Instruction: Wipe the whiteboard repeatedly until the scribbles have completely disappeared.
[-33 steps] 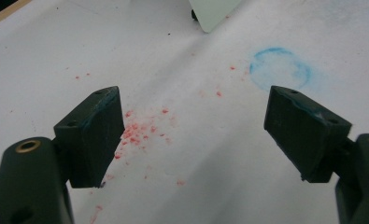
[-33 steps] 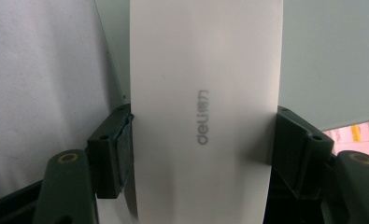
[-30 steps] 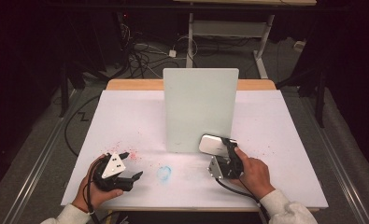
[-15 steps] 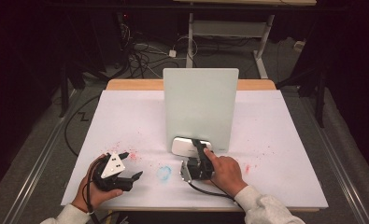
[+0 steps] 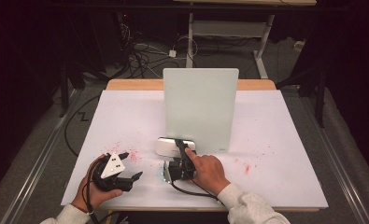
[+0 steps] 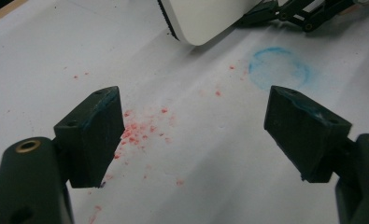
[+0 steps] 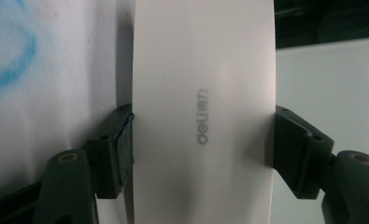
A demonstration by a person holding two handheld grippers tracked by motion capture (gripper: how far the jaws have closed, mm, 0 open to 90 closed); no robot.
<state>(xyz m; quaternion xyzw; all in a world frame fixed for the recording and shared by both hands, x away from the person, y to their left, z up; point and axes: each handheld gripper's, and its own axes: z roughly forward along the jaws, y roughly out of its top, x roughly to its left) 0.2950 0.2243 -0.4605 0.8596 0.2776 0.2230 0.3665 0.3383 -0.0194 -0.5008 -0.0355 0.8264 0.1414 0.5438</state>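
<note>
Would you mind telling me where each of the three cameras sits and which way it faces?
High view: above the person's side, looking forward and down on the table; both forearms enter from below.
Left gripper view: on the left gripper, looking down at red specks; jaws wide apart.
Right gripper view: on the right gripper, jaws clamping the white eraser.
Shared: the eraser and a blue ring.

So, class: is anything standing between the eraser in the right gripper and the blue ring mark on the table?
Nothing visible. The white Deli eraser, clamped in the right gripper, has bare table between it and the blue ring mark.
</note>
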